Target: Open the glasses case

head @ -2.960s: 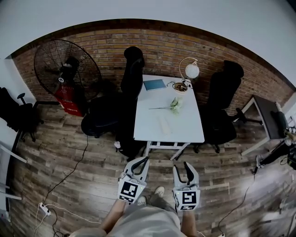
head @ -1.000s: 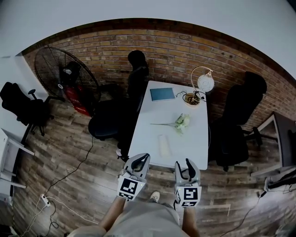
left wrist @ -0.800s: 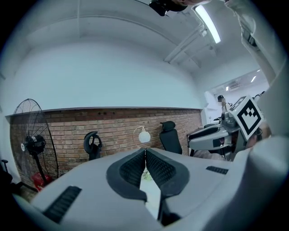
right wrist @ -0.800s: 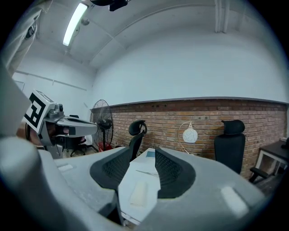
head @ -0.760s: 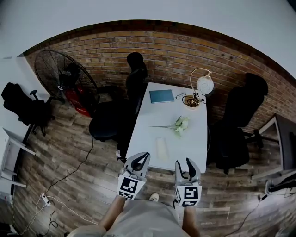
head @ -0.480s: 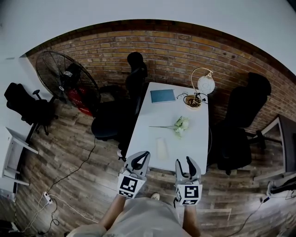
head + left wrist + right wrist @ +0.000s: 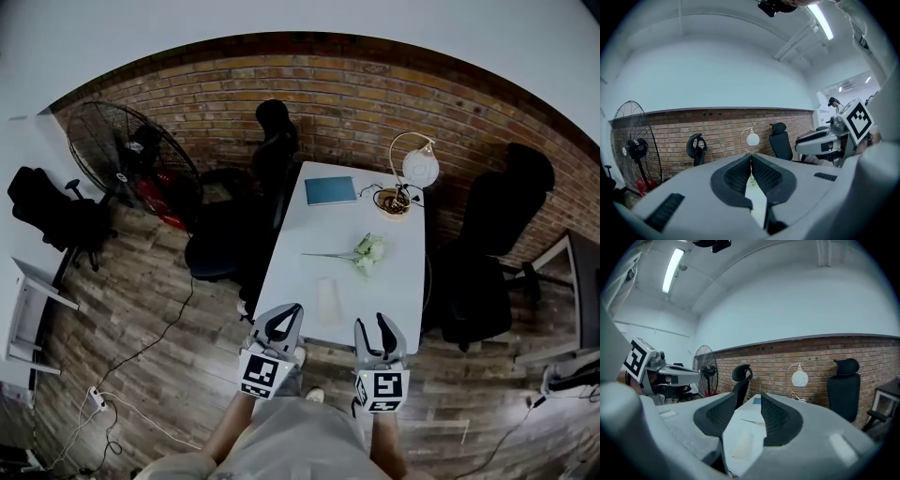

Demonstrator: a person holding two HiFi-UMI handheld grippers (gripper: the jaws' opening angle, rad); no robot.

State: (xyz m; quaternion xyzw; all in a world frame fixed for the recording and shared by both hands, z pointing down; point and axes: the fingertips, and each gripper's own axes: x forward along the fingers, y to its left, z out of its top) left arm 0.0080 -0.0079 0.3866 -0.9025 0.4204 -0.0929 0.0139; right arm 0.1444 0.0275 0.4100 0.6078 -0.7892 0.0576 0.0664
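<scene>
— Where was the glasses case (image 7: pixel 327 300)?
— Flat on the white table (image 7: pixel 319 239), near the end closest to the person.
— And the grippers?
— The left gripper (image 7: pixel 294 309) had its tips together, empty. The right gripper (image 7: pixel 372 323) stood partly open, also empty, both apart from the case.

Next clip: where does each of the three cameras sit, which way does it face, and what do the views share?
Head view: on the person's head, facing steeply down at the table; left hand-held gripper, right hand-held gripper and legs show.
Left gripper view: on the left hand-held gripper, facing the lamp along its shut jaws.
Right gripper view: on the right hand-held gripper, facing the glasses case past its open jaws.
Shared: table, lamp and brick wall appear in all three.
</scene>
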